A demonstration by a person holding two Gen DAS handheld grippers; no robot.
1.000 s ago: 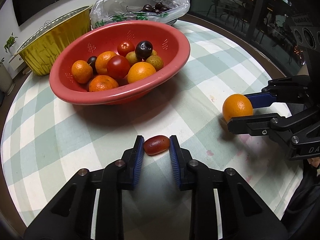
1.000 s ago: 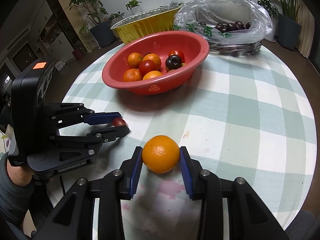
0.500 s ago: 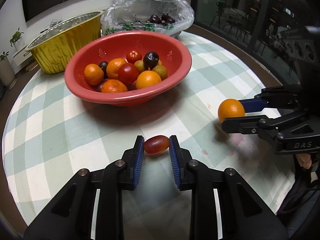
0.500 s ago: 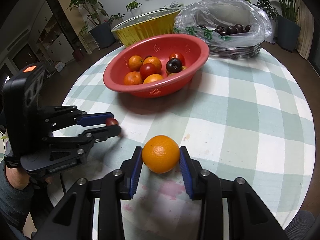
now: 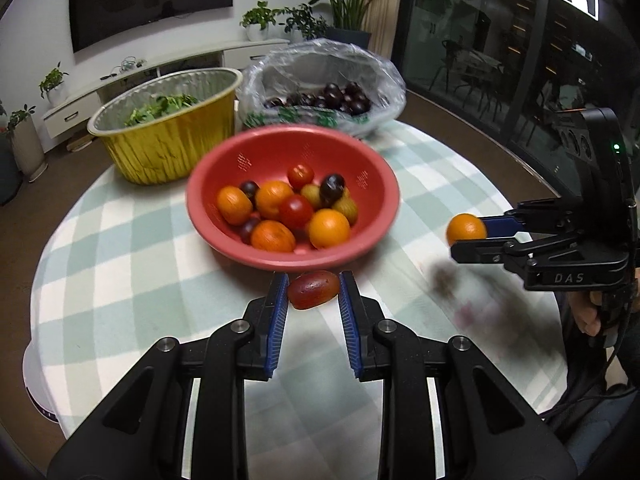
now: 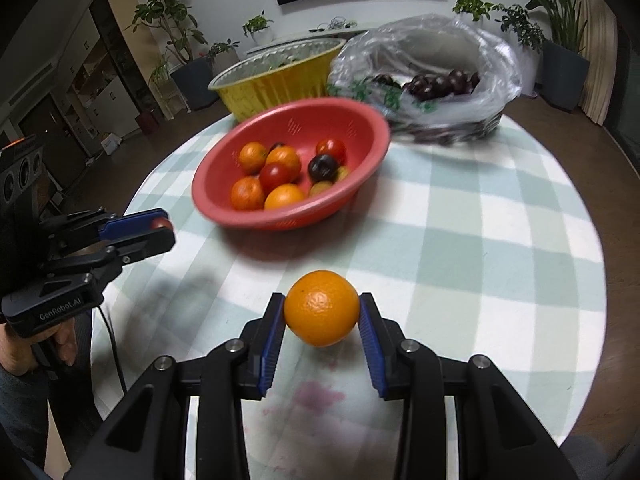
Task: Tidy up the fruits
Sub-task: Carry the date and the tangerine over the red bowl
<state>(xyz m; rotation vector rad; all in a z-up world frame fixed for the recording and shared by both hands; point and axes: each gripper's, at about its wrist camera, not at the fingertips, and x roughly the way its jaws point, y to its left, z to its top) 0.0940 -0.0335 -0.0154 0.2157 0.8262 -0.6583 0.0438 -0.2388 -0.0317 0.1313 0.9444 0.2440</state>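
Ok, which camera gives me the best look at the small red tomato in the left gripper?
The left wrist view: the tomato sits centred between the left gripper pads, whole shape visible. The right wrist view shows only a red sliver at the fingertips, from the side.

Six oranges [image 5: 466,228] in all — five in the one red bowl [image 5: 384,184], at twelve o'clock. Two round tomatoes [image 5: 296,211] there, one oblong tomato [image 5: 313,289] outside — one gold tub [image 5: 168,148], one bag [image 5: 384,76].
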